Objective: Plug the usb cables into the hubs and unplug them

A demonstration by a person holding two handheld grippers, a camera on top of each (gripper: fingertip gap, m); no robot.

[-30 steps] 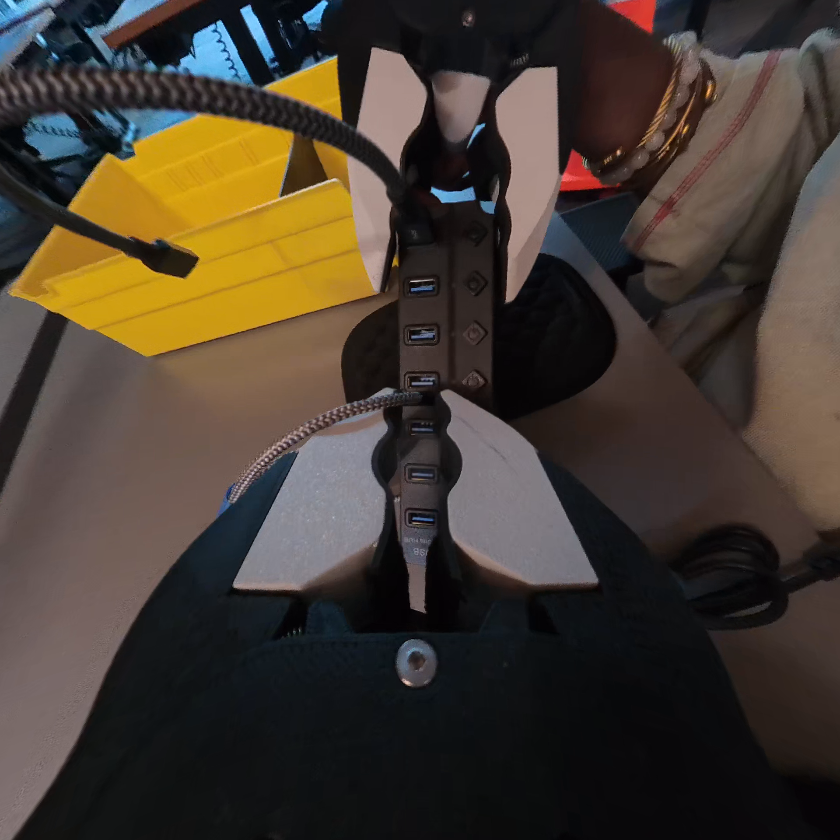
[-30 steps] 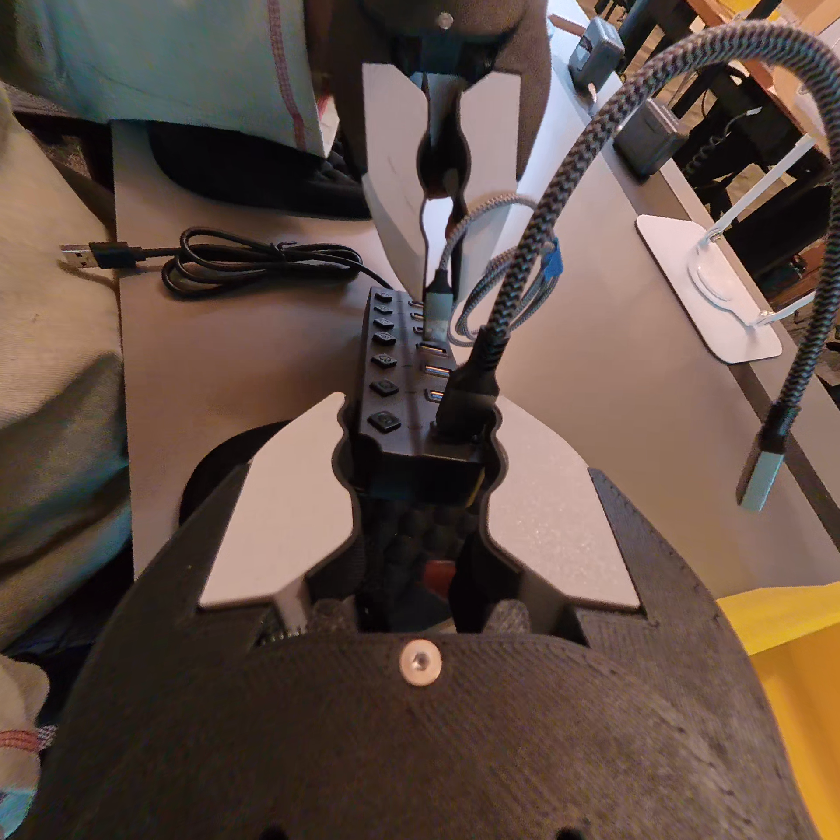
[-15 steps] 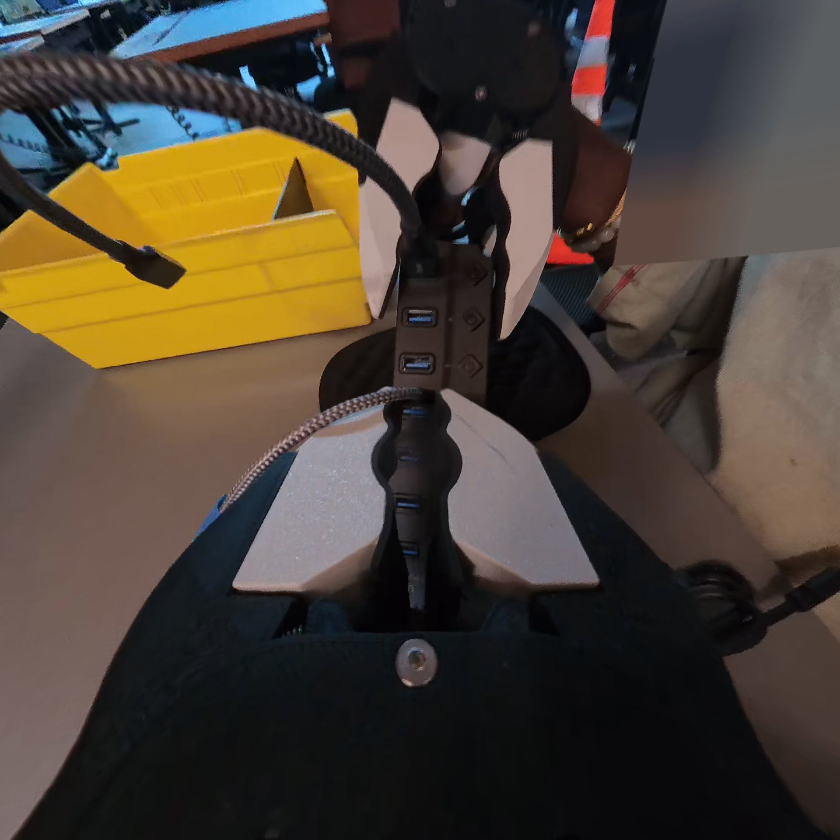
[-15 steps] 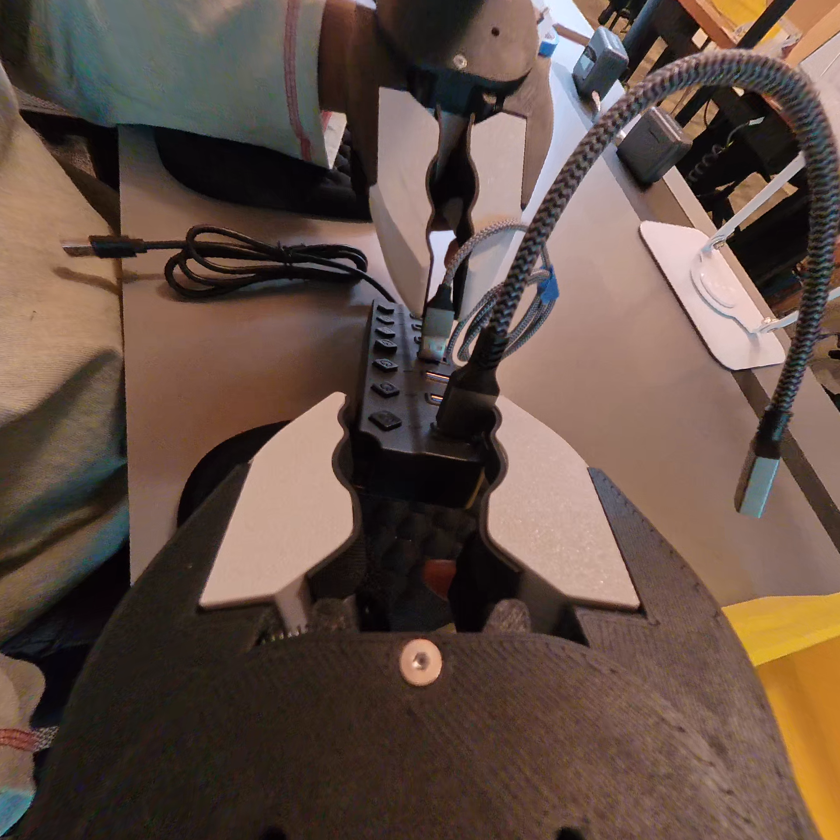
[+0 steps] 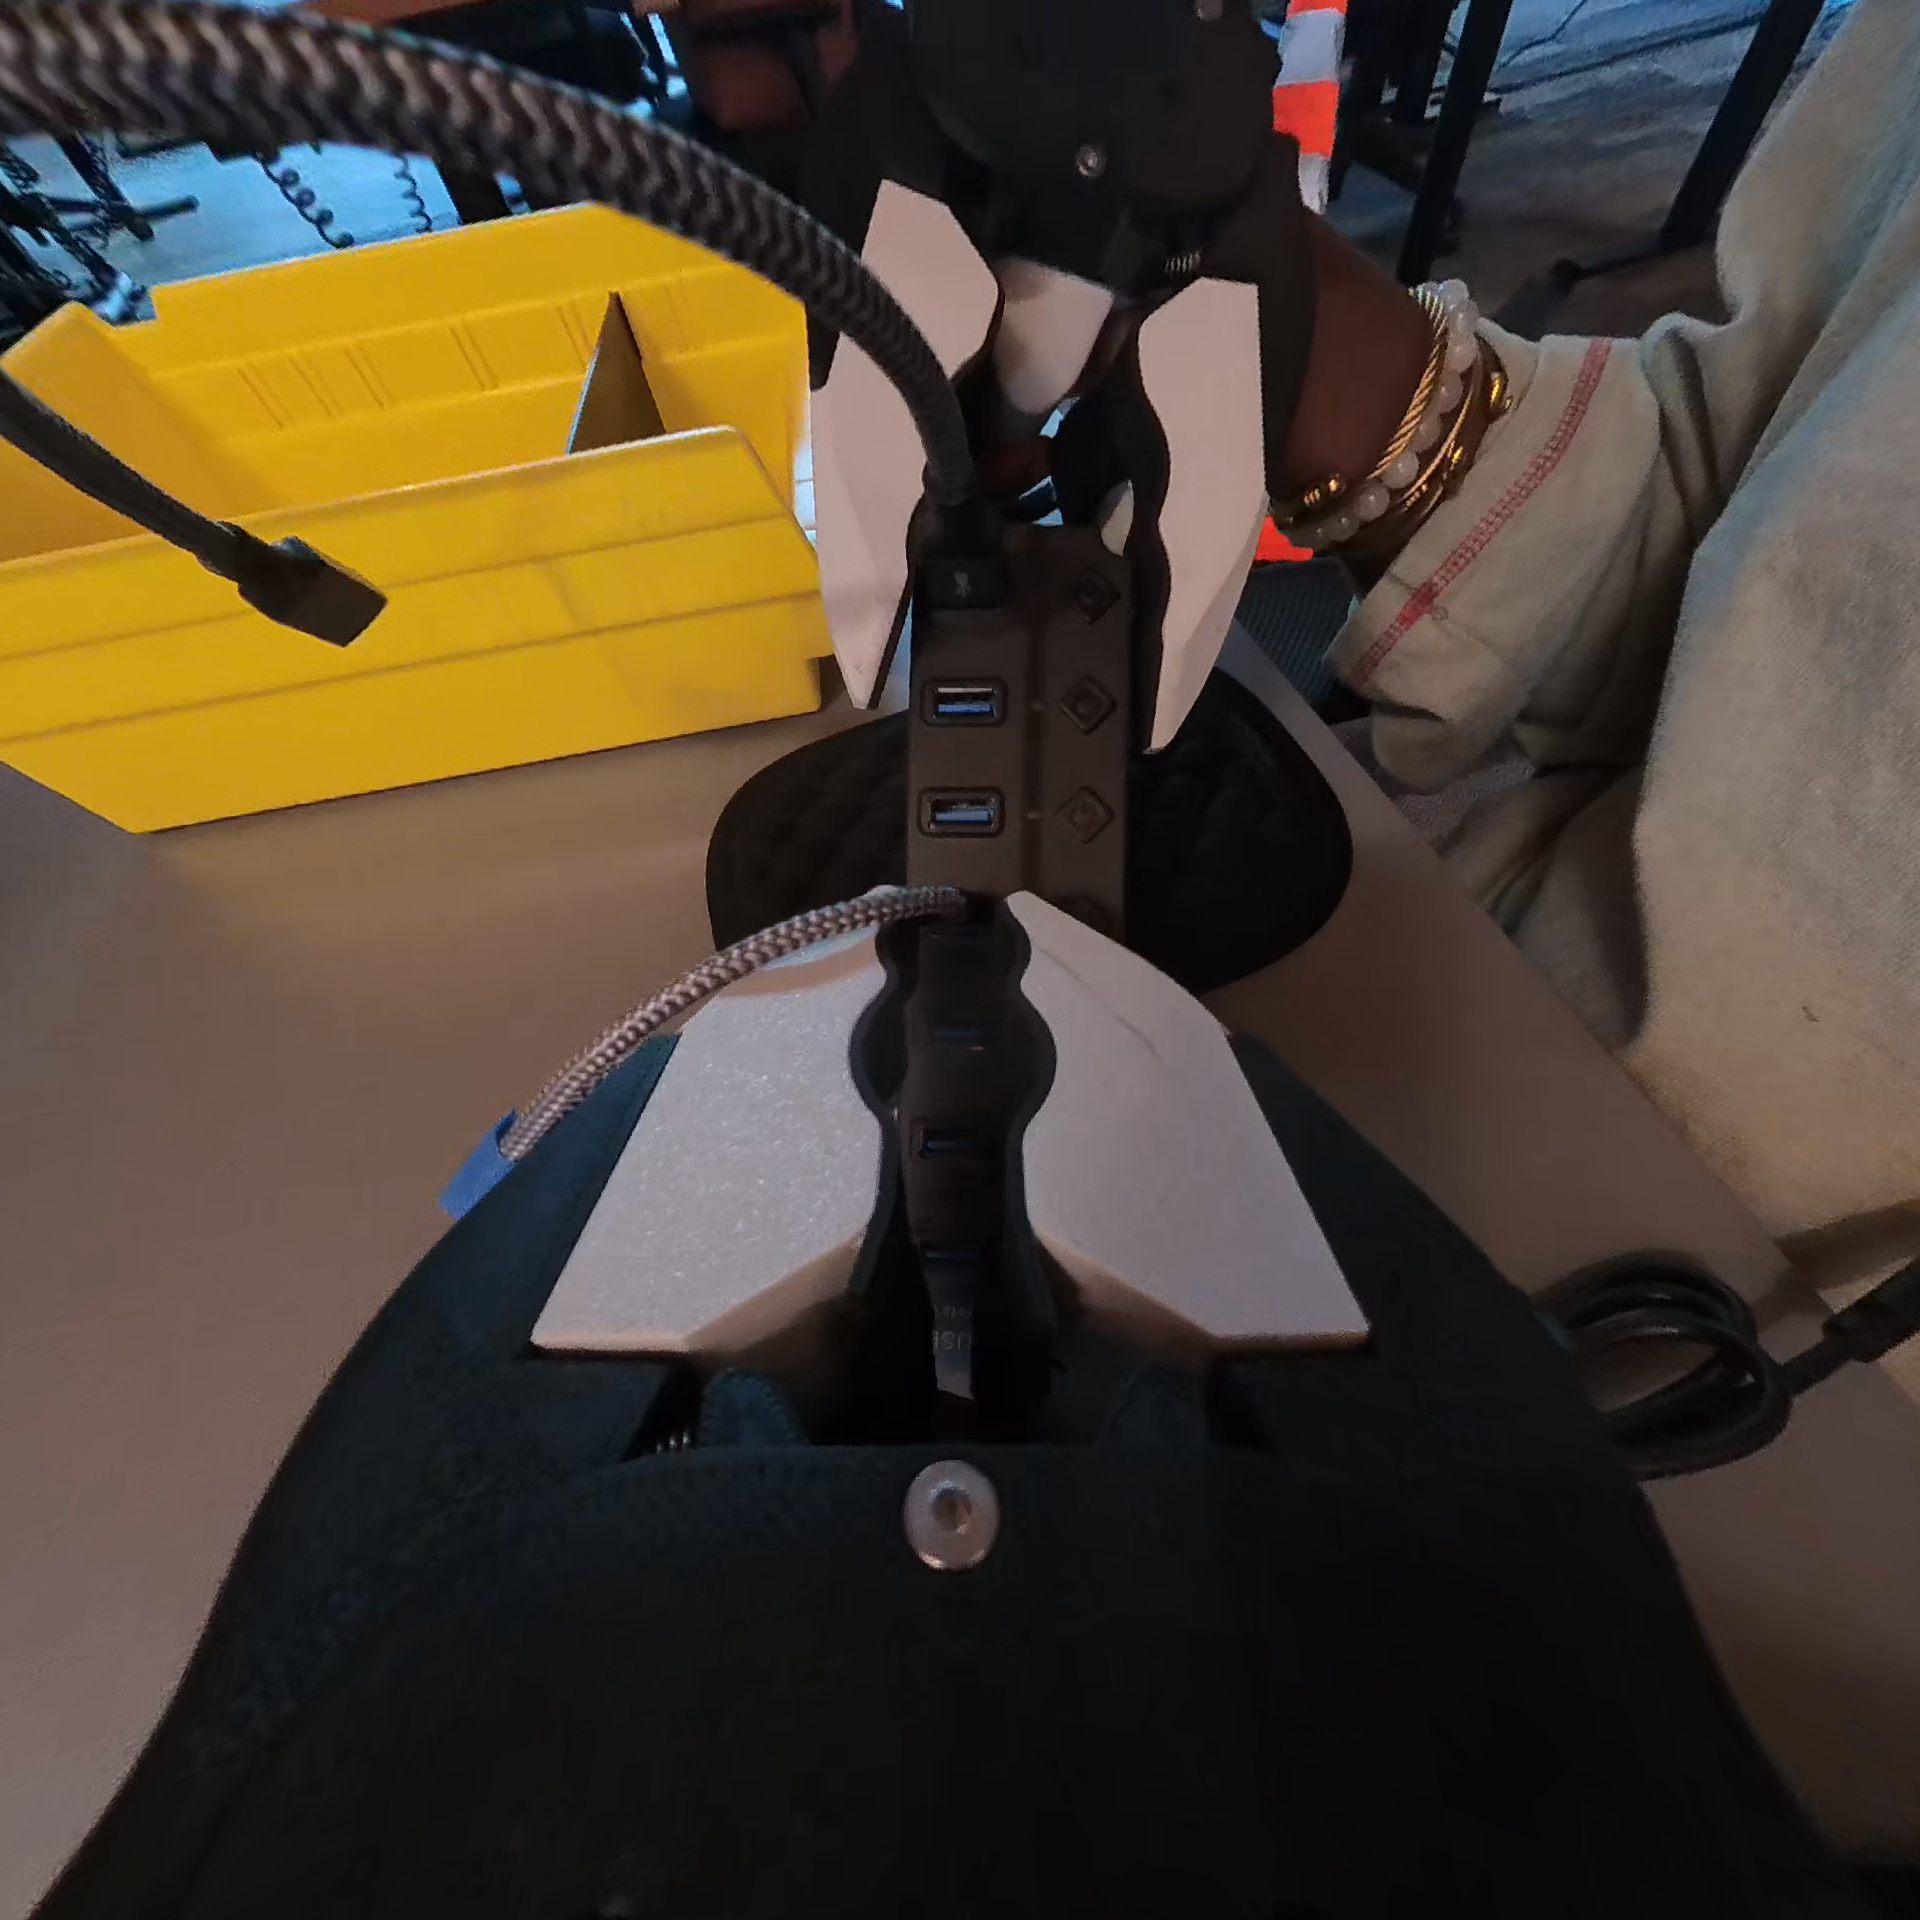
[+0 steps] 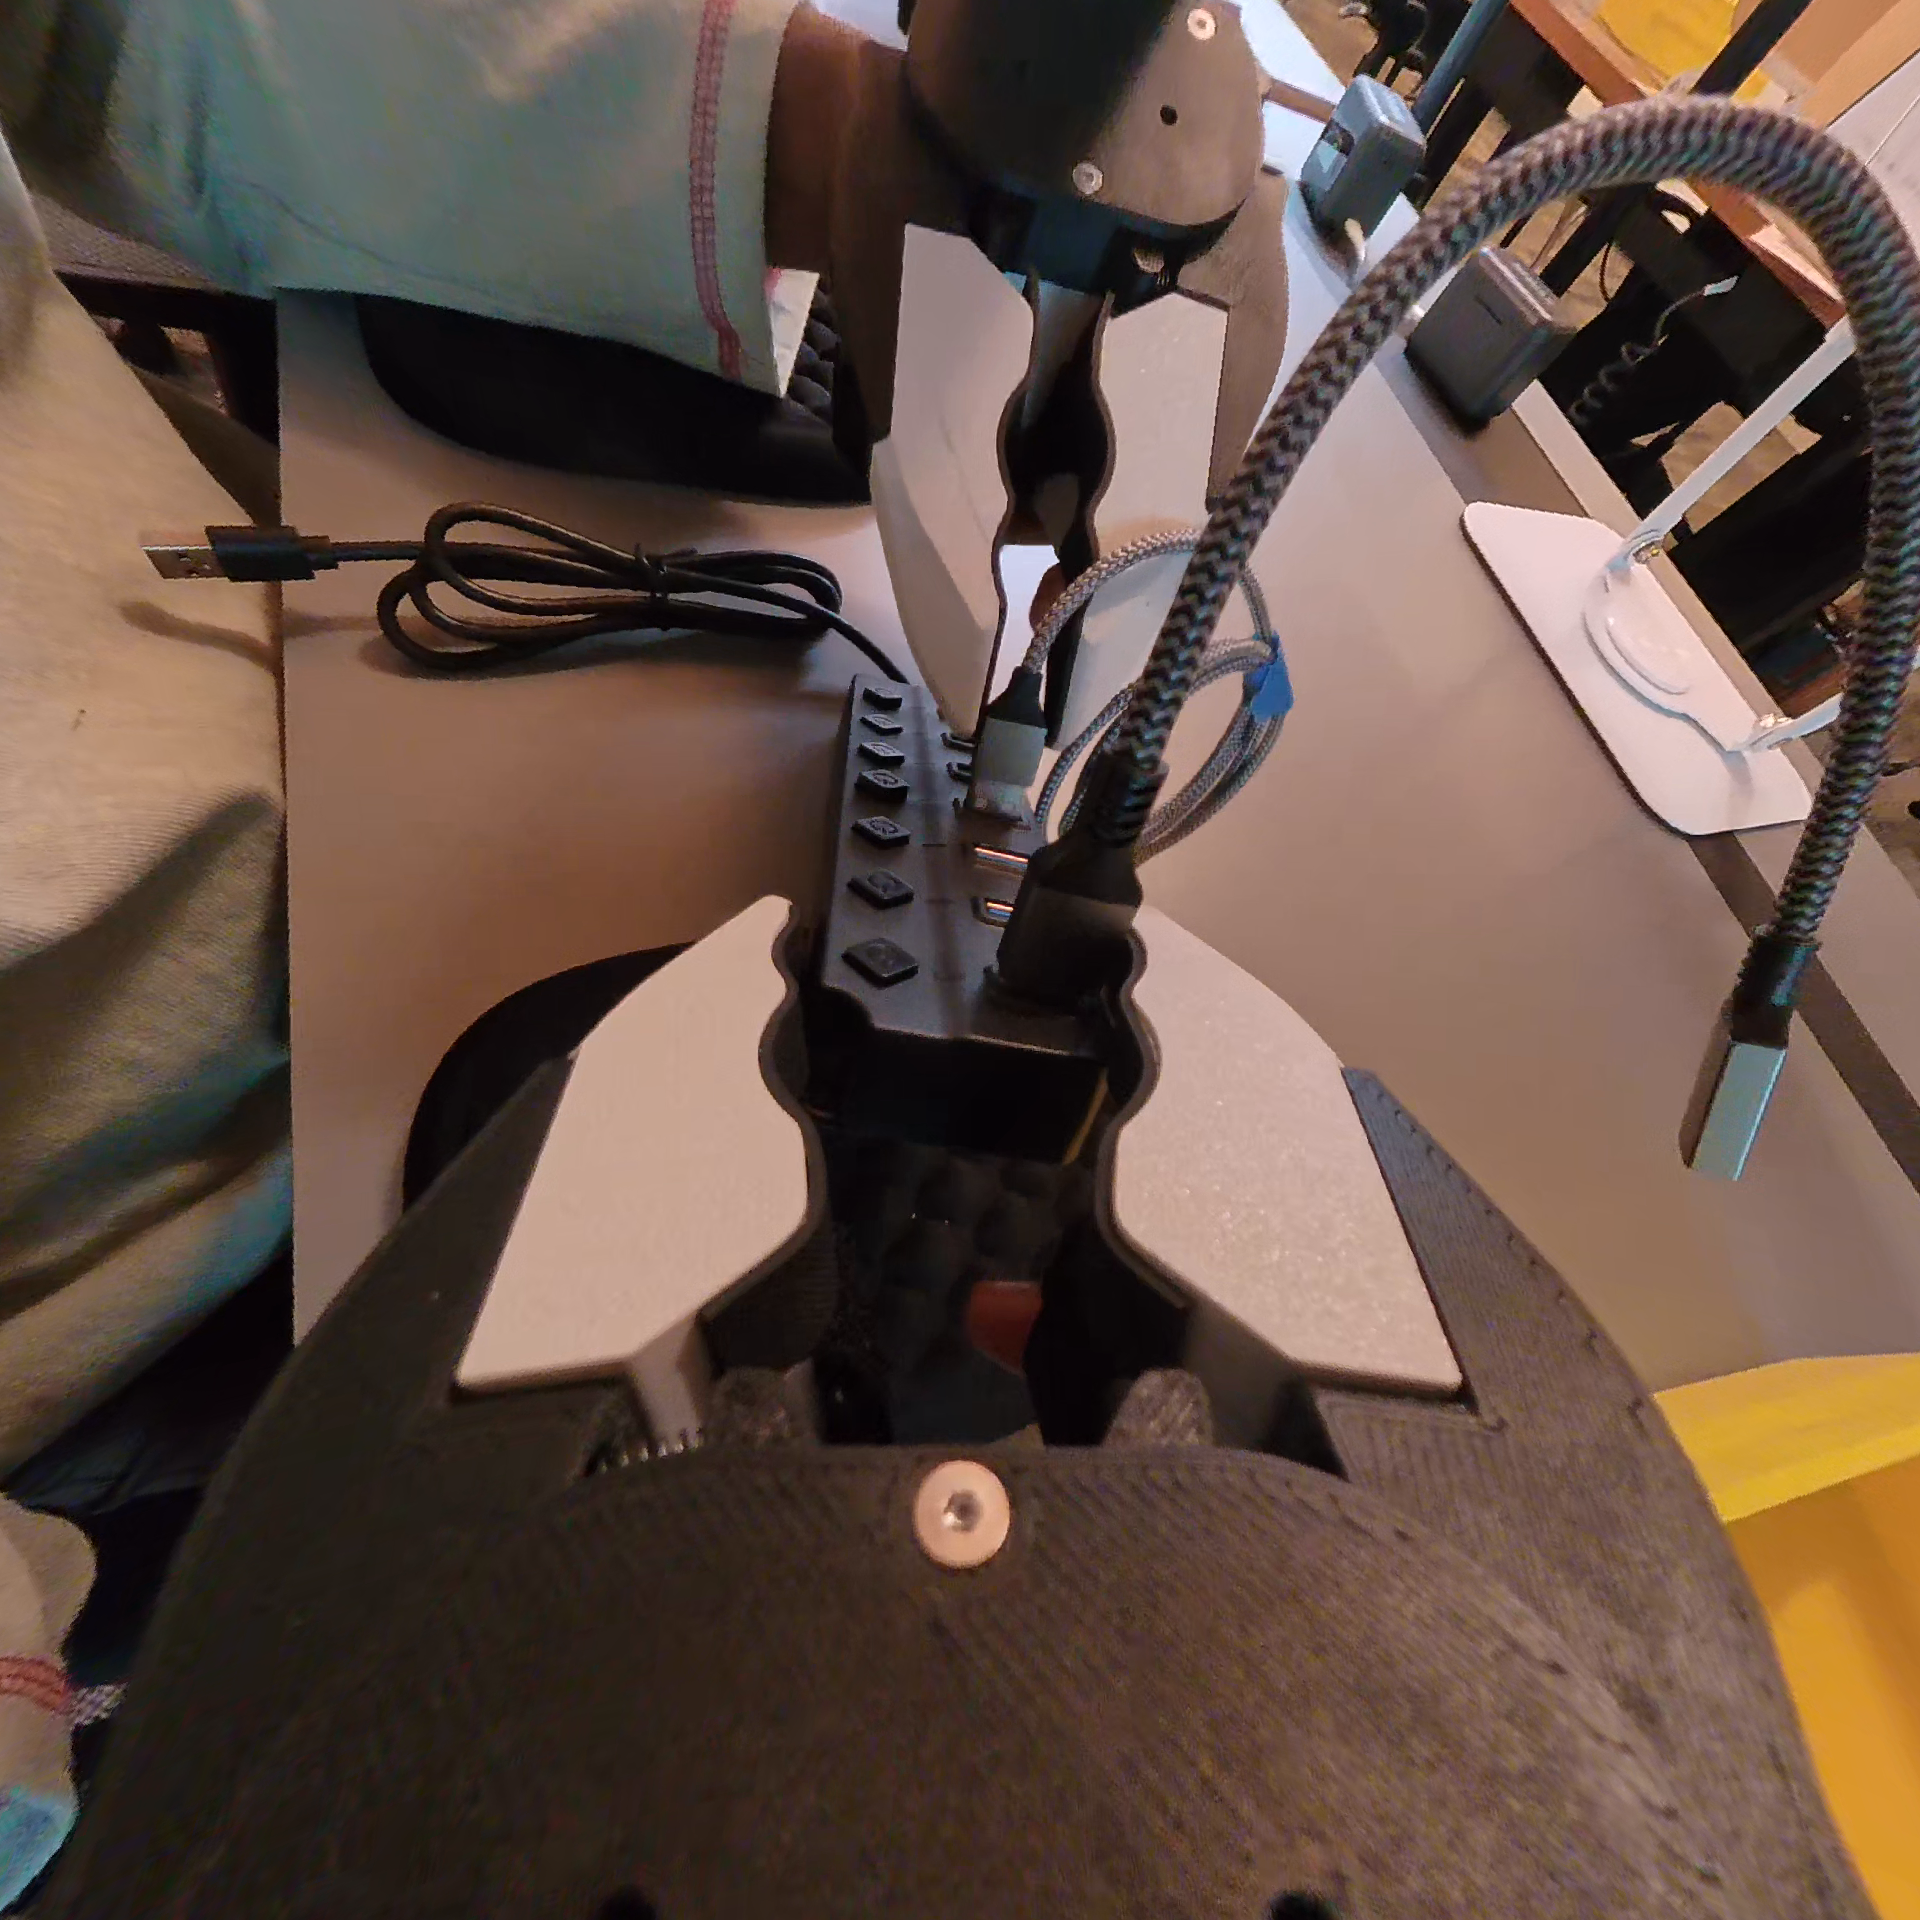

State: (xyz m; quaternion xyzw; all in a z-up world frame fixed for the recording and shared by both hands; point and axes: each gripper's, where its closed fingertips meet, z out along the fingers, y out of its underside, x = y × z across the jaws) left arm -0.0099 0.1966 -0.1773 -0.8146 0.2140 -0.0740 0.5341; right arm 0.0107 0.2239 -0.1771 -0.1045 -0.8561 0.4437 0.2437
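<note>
Black hub (image 6: pixel 914 935), right tongs (image 6: pixel 951 1029) clamping, printing unreadable

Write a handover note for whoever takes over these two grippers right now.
Right gripper: shut on the near end of the black multi-port USB hub.
Left gripper: shut on the grey plug of the thin braided cable, at a middle port, metal tip showing, not fully seated.
Done: thick braided cable plugged into the nearest port.
Left: finish the grey plug; coiled black cable lies loose on the grey table.
</note>
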